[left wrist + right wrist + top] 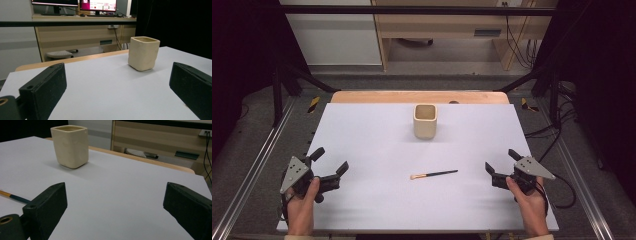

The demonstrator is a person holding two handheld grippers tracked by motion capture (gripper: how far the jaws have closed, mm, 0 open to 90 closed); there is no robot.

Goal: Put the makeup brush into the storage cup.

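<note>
A cream square cup [425,121] stands upright at the back middle of the white table top [377,150]. A thin brush [434,174] with a black handle and a tan tip lies flat in front of it. My left gripper [331,161] rests at the table's left edge, open, with nothing between its jaws; the left gripper view shows the cup [143,53] ahead to the right. My right gripper [502,161] rests at the right edge, open and empty. In the right gripper view the cup [70,146] stands far left and the brush handle [13,196] lies beside the left jaw.
A wooden strip [419,96] edges the table's far side. Metal rails [257,165] run along both sides, with cables [557,135] on the floor at the right. A wooden desk [447,25] stands beyond the table.
</note>
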